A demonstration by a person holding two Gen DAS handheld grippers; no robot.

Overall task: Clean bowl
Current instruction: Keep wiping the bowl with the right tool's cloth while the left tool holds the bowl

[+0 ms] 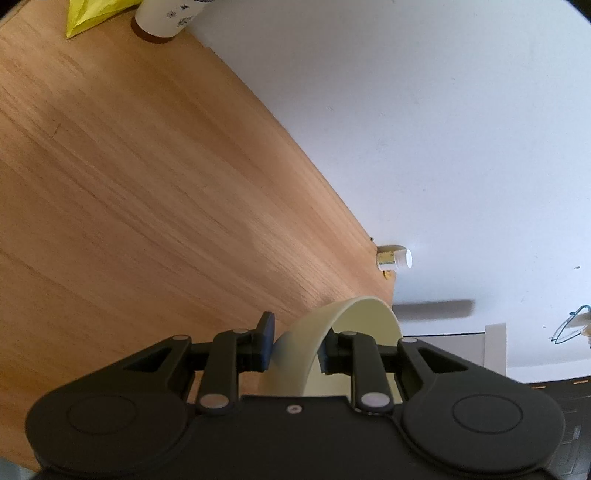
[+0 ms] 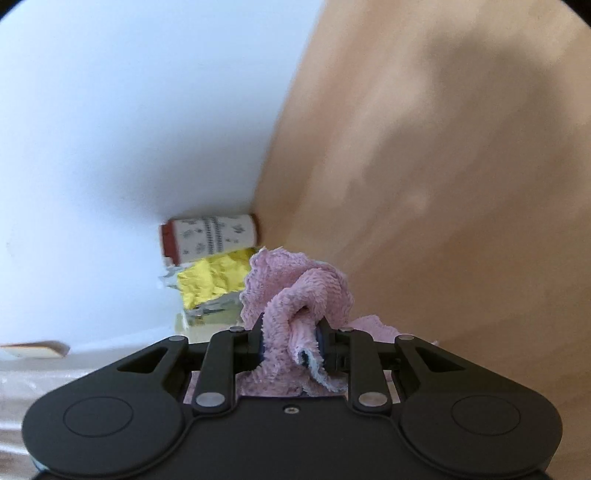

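Observation:
In the left wrist view my left gripper (image 1: 295,343) is shut on the rim of a pale cream bowl (image 1: 354,321), held on edge above the wooden table (image 1: 147,184). Only part of the bowl's rim and wall shows between the fingers. In the right wrist view my right gripper (image 2: 291,343) is shut on a bunched pink terry cloth (image 2: 295,295), which bulges out past the fingertips. The view is tilted and blurred. The bowl is not in the right wrist view.
A white patterned cup (image 1: 162,18) and a yellow wrapper (image 1: 88,14) stand by the white wall (image 1: 443,129) at the table's back; both show in the right wrist view, cup (image 2: 210,236) and wrapper (image 2: 210,280). A small white-capped bottle (image 1: 395,258) sits at the table's edge.

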